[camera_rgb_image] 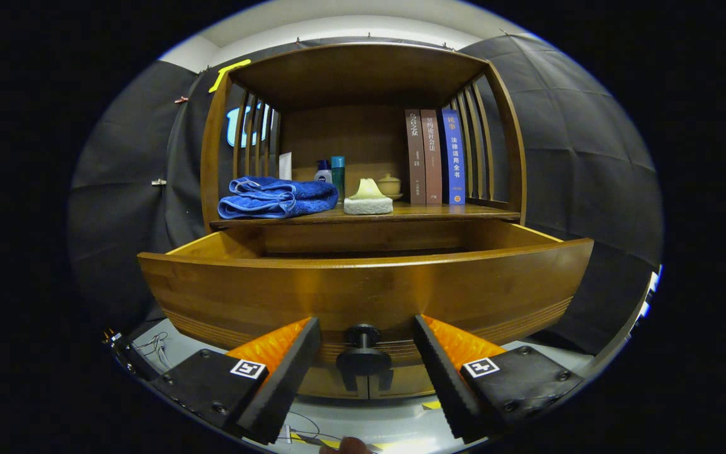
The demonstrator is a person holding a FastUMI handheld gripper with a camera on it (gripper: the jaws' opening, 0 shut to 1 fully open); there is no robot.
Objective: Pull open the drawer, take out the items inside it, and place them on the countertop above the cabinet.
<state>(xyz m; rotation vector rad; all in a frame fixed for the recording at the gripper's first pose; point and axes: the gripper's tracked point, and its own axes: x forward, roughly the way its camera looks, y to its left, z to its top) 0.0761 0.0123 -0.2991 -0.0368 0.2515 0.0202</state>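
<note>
The drawer (363, 290) stands pulled out below the tabletop (451, 214). On the tabletop, a folded towel (275, 198) lies left of the sponge (368, 200), bottles (331, 173) behind it, books (435, 157) to its right. The drawer's knob (363, 350) sits between the parted fingers of the tool (366, 334), untouched.

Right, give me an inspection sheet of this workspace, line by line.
Surface: countertop above the drawer, already carrying items.
Job's things: drawer pulled open; its inside is hidden behind the front panel. Knob sits between the claw's fingers.
Clutter: blue towel, two bottles, sponge, small lidded pot, three upright books.
Grippers: claw open, fingers apart either side of the knob, not touching it.
Cables: thin wires on the floor beside the cabinet.
Surroundings: black cloth wall.
</note>
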